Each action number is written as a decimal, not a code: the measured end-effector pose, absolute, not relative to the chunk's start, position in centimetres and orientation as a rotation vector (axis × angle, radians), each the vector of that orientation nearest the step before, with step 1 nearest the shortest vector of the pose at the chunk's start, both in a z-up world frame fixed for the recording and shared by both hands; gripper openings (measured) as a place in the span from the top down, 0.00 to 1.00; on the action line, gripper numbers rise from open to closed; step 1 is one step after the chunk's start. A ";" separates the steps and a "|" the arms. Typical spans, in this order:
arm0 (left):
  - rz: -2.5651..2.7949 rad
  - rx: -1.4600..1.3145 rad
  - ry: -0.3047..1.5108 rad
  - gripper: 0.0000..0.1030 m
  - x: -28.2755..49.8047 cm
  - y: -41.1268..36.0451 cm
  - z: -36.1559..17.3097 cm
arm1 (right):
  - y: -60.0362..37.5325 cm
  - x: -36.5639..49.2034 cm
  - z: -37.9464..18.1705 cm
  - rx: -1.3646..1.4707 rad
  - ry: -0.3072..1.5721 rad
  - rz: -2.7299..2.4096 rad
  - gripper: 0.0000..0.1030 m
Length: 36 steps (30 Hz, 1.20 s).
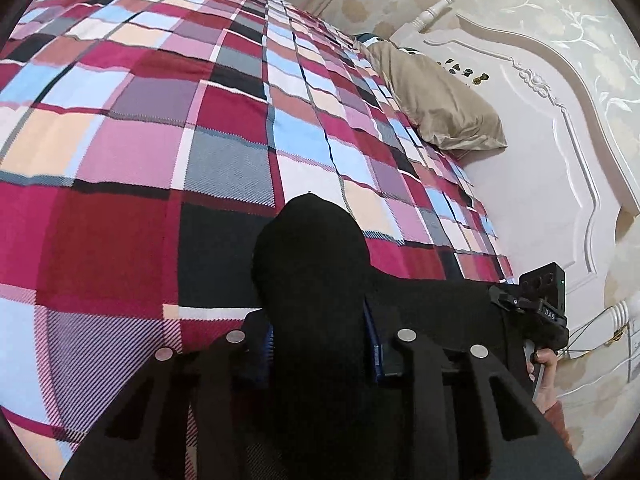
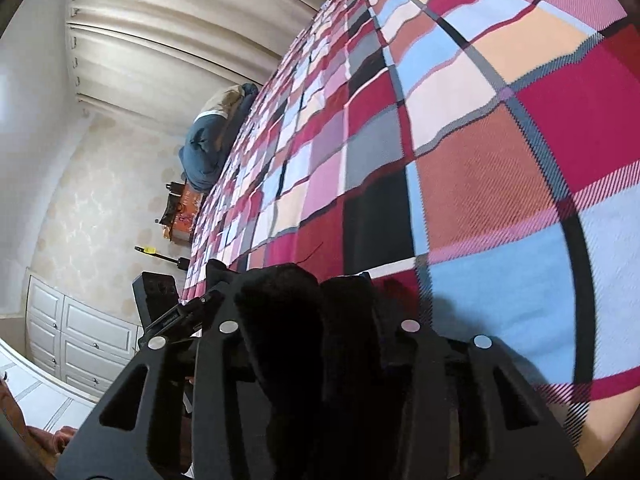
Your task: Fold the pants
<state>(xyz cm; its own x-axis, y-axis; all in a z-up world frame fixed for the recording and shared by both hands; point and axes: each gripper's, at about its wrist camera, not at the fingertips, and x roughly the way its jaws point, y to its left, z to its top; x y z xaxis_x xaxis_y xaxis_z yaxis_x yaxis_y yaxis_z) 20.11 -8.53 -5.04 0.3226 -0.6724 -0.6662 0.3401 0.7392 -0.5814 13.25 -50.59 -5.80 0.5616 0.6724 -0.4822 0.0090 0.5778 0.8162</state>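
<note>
The black pants (image 1: 312,264) bulge up between the fingers of my left gripper (image 1: 320,344), which is shut on the fabric, above the plaid bedspread (image 1: 160,120). The cloth stretches right toward my right gripper (image 1: 536,308), seen with the hand on it at the lower right. In the right wrist view my right gripper (image 2: 316,332) is shut on a bunched fold of the black pants (image 2: 280,292). The left gripper (image 2: 168,312) shows at the lower left there. Most of the pants hang below and are hidden.
A tan pillow (image 1: 436,100) lies against the white carved headboard (image 1: 540,160). A blue and tan bundle (image 2: 212,140) sits at the bed's far edge, with an orange box (image 2: 184,212) beside it. Curtains (image 2: 180,28) and white drawers (image 2: 76,340) line the room.
</note>
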 end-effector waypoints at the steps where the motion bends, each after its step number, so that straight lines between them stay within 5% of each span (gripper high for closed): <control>1: -0.682 -0.357 1.041 0.68 20.0 -8.5 -4.9 | -50.4 13.2 -5.7 0.877 0.899 0.458 0.65; 29: -0.610 -0.366 1.047 0.70 25.3 3.0 -4.6 | -37.6 19.4 -5.5 0.841 0.986 0.578 0.65; 36: -0.698 -0.500 1.046 0.48 24.4 4.9 -5.1 | -38.8 18.4 -6.1 0.900 1.007 0.526 0.40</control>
<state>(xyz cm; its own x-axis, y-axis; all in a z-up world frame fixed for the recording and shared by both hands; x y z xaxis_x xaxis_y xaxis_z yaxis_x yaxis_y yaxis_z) 24.40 4.86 -5.08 0.3229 -0.7278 -0.6050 0.2802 0.6841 -0.6734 18.37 -38.81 -6.13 0.4605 0.7391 -0.4917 0.0191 0.5455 0.8379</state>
